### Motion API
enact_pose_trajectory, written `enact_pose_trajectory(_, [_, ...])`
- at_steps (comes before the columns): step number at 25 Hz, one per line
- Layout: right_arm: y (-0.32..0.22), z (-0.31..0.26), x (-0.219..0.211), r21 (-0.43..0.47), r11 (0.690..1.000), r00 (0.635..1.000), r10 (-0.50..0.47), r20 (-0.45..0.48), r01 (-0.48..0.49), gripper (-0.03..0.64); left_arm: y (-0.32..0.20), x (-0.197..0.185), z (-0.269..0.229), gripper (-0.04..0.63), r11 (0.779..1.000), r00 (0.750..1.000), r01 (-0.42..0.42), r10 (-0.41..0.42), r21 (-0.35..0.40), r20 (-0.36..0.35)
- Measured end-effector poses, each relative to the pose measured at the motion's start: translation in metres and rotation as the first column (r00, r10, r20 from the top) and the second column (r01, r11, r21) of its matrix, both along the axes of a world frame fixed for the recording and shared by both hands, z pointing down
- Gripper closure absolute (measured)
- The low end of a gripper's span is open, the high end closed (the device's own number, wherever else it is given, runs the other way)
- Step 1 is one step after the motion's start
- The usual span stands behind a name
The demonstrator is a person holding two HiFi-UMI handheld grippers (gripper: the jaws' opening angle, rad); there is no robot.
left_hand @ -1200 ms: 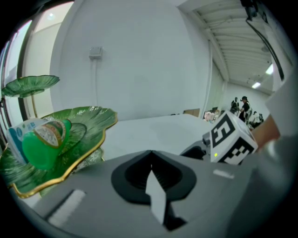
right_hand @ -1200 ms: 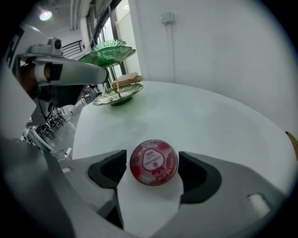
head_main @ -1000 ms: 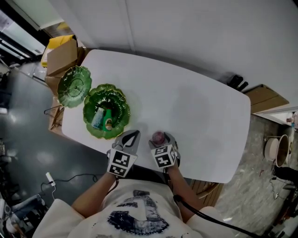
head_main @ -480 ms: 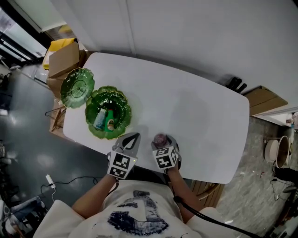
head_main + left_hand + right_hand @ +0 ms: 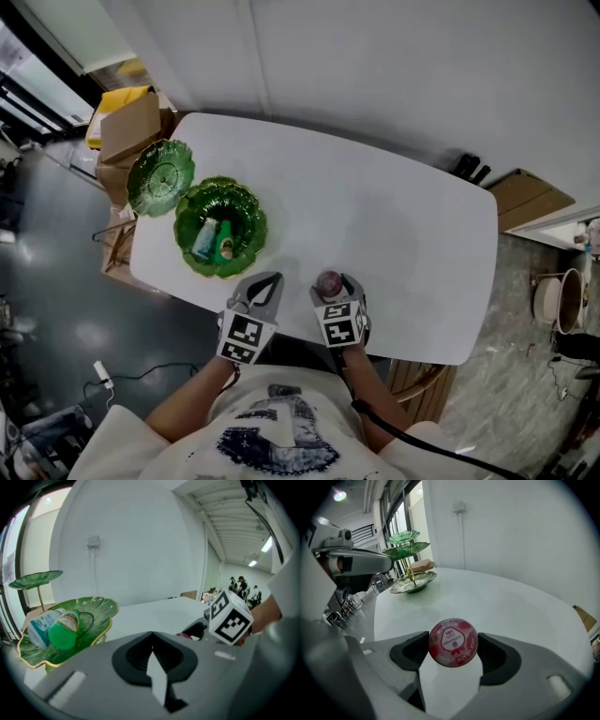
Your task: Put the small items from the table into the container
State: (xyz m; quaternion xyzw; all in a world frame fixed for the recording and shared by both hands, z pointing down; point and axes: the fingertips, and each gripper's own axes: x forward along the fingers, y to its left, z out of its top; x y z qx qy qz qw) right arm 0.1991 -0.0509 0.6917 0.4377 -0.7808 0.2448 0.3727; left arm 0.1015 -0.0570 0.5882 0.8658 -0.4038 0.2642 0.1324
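Progress looks well along: a packet (image 5: 203, 239) and a green bottle (image 5: 226, 246) already lie in the green dish (image 5: 253, 212) at the left end of the table (image 5: 394, 225). The only piece left, as far as the head view shows, is a round red cup (image 5: 453, 642). The right gripper (image 5: 330, 286) has it pinched by its sides between wide-set jaws, near the table's front edge and well apart from the dish. The left gripper (image 5: 151, 654) is closed and empty, just beside it.

Red cup (image 5: 453, 642) in the tongs, two items in the dish (image 5: 247, 208)
Round, printed lid showing, it is pinched by the right gripper (image 5: 452, 649) over the table (image 5: 394, 225) near edge; a pale packet (image 5: 203, 238) and green-capped bottle (image 5: 226, 246) lie in the green leaf-shaped dish
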Motion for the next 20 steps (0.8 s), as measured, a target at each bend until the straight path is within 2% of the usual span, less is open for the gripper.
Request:
enact_pose_trajectory(10, [0.0, -0.045, -0.016, 0.069, 0.994, 0.995, 0.087, 0.051, -0.09, 0.295, 0.006, -0.027, -0.031, 0.606, 0.997, 1.0, -0.022, 0.023, 0.071, -0.017])
enact_pose_trajectory(20, [-0.011, -0.083, -0.055, 0.131, 0.971, 0.979, 0.194, 0.058, -0.2, 0.295, -0.003, -0.096, -0.057, 0.606, 0.993, 0.997, -0.05, 0.056, 0.108, -0.052])
